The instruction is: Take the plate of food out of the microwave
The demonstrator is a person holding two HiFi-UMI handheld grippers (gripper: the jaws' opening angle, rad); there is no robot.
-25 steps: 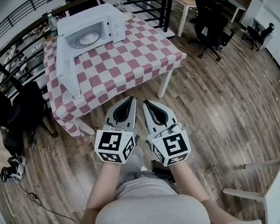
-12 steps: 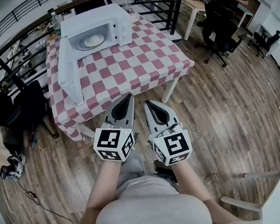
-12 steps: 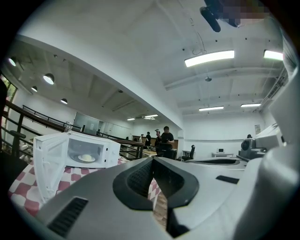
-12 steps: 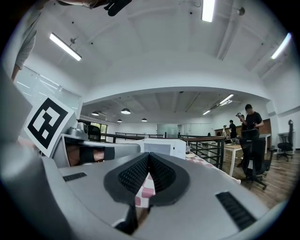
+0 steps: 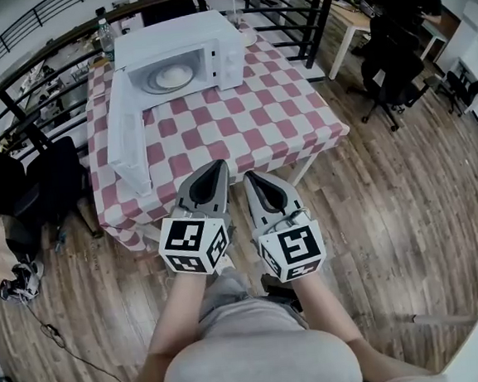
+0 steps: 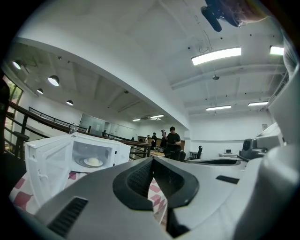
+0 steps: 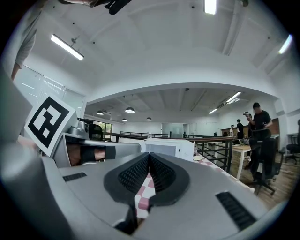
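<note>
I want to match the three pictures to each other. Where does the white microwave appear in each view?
Head view: the microwave is at the upper centre-left, its door open to the left.
Left gripper view: it is at the middle left, with the door open.
Right gripper view: it is in the centre, just above the jaw tips.
Shared landmark: the checked tablecloth under it.

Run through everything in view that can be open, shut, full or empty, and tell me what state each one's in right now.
microwave door: swung wide open
microwave: upright on the checked table, plate inside
plate of food: inside the microwave, untouched
left tongs: shut, nothing between them
right tongs: shut, nothing between them
</note>
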